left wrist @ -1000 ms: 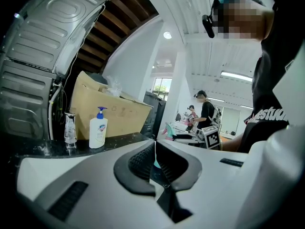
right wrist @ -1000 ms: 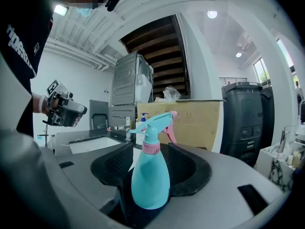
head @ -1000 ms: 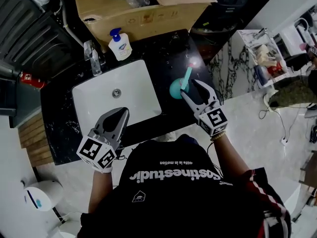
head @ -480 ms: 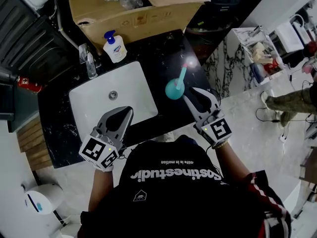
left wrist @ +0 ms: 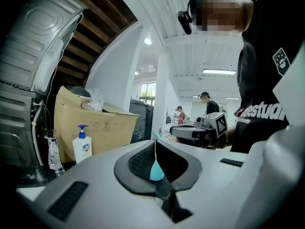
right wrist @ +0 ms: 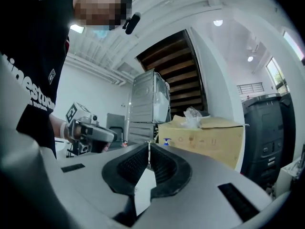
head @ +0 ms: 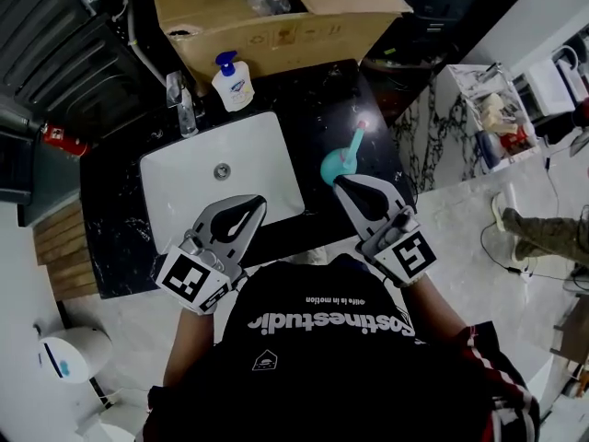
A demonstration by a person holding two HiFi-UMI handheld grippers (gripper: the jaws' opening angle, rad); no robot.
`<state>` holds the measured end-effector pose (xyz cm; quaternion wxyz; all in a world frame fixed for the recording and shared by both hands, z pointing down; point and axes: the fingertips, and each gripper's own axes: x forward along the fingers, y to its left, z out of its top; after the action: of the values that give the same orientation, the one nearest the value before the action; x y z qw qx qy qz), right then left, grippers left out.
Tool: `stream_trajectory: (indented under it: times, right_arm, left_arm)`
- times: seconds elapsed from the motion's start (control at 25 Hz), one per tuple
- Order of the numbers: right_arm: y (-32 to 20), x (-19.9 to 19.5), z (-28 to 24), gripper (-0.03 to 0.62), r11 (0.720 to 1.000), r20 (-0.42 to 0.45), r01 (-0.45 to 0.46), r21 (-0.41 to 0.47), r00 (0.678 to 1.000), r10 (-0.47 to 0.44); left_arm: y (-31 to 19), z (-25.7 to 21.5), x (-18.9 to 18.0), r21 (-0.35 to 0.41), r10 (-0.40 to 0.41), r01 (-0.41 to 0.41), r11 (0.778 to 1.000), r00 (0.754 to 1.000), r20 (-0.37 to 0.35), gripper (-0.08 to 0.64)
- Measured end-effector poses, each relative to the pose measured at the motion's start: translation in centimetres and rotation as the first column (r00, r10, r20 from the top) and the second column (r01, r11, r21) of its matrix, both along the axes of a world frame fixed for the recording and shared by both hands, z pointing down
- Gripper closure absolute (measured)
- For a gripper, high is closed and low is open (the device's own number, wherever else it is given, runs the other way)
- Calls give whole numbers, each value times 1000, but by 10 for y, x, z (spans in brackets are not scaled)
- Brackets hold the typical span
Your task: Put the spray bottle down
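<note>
The teal spray bottle (head: 340, 163) stands by itself on the black counter (head: 313, 99), right of the white sink (head: 267, 150). My right gripper (head: 342, 184) hovers just in front of the bottle and does not touch it. Its jaws are closing to a shut, with nothing between them, as the right gripper view (right wrist: 148, 148) confirms. My left gripper (head: 250, 203) is shut and empty over the sink's front edge. In the left gripper view the spray bottle (left wrist: 157, 169) shows through the slit behind the shut left gripper (left wrist: 155, 143).
A white soap pump bottle (head: 232, 83) and a faucet (head: 184, 101) stand behind the sink. An open cardboard box (head: 276, 26) sits at the counter's back. A cluttered white rack (head: 492, 109) is to the right. People stand far off in the left gripper view.
My right gripper drew back from the spray bottle toward me, rose, and its open jaws came shut. The bottle stays standing on the counter. The left gripper rose slightly.
</note>
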<state>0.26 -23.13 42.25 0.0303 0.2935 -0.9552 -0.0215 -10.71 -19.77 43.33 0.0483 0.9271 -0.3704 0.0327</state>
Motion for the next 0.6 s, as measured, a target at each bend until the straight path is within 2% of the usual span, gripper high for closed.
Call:
stream_trajectory:
  times: [0.24, 0.6]
  right_arm:
    - [4, -31, -21, 546, 997, 30, 74, -36, 997, -73]
    - [4, -66, -26, 546, 989, -4, 119, -85, 993, -120]
  left_arm:
    - [1, -12, -8, 51, -29, 29, 998, 1000, -4, 543]
    - [-1, -19, -19, 69, -58, 59, 996, 998, -4, 543]
